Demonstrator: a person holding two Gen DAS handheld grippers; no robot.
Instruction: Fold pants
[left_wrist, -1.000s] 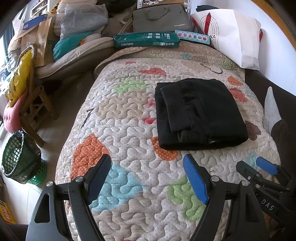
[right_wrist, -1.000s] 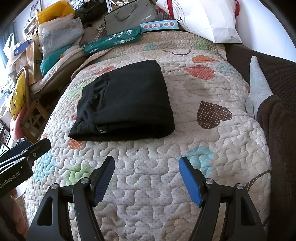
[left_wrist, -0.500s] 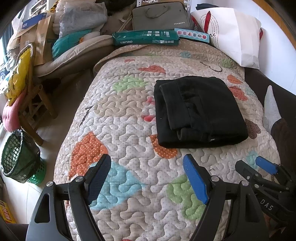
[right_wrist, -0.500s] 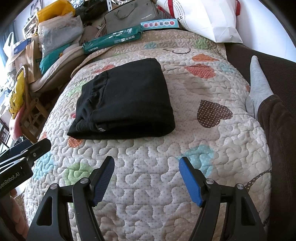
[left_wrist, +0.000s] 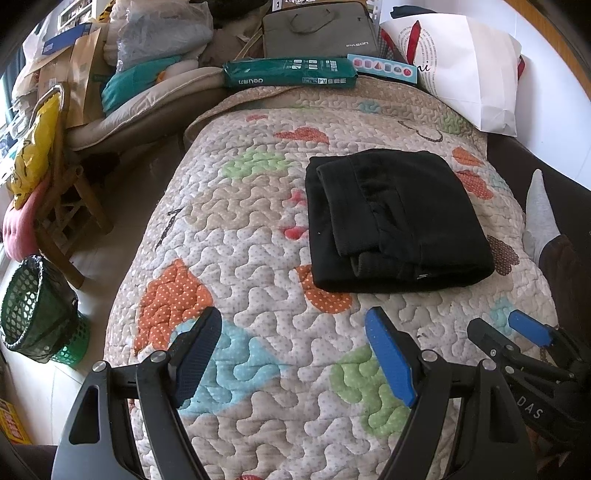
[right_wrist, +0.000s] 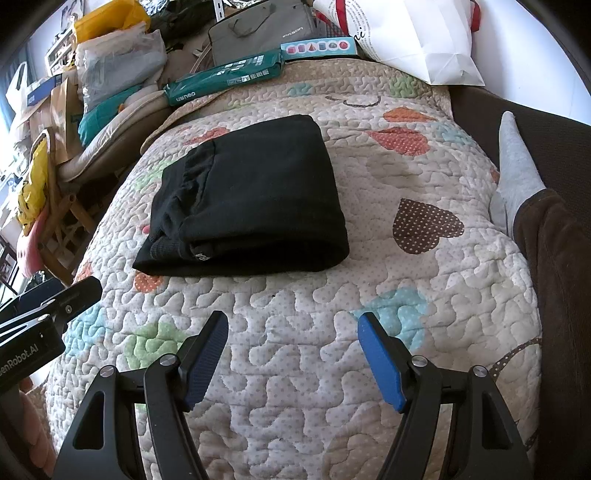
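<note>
Nothing has changed over the last second: the left gripper (left_wrist: 291, 339) and right gripper (right_wrist: 291, 343) hang released and empty above the quilt's (left_wrist: 258, 236) near edge, and the black pants (left_wrist: 395, 218) lie in the same compact rectangle at mid-quilt, toward its right edge, so the folding looks finished. At the far edge, a green pack (left_wrist: 290, 72) reads "deli" and the grey bag (left_wrist: 319, 29) reads "PASON".

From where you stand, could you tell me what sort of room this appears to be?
Most likely a lived-in room at home, perhaps a bedroom or living room. A patchwork quilt covers a couch or bed with folded black pants on it, and bags, boxes and a laptop case pile up behind.
</note>
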